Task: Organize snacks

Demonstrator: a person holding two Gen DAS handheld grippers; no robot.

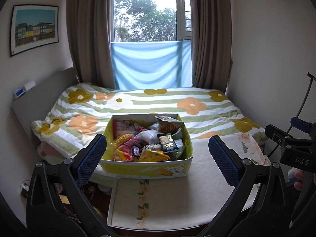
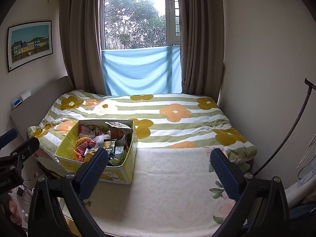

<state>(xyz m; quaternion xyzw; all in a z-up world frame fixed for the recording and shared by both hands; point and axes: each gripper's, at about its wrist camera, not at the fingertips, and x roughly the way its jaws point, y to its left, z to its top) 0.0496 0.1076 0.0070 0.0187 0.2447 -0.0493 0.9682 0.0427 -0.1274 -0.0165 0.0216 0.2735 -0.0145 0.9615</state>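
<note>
A yellow-green cardboard box [image 1: 146,167] full of mixed snack packets [image 1: 146,142] sits on a cream cloth at the bed's near edge; it also shows in the right wrist view [image 2: 120,174] at the left. A dark green packet [image 1: 167,142] lies on top of the pile. My left gripper [image 1: 158,158] is open and empty, its blue pads on either side of the box and short of it. My right gripper [image 2: 160,169] is open and empty over the cream cloth [image 2: 167,187], right of the box. The right gripper's body shows at the left wrist view's right edge [image 1: 292,148].
A striped flowered quilt [image 1: 158,104] covers the bed behind the box. A grey headboard [image 1: 39,96] stands at the left, a wall at the right, curtains and a window behind. A black curved stand [image 2: 292,122] rises at the right. Clutter lies on the floor at lower left.
</note>
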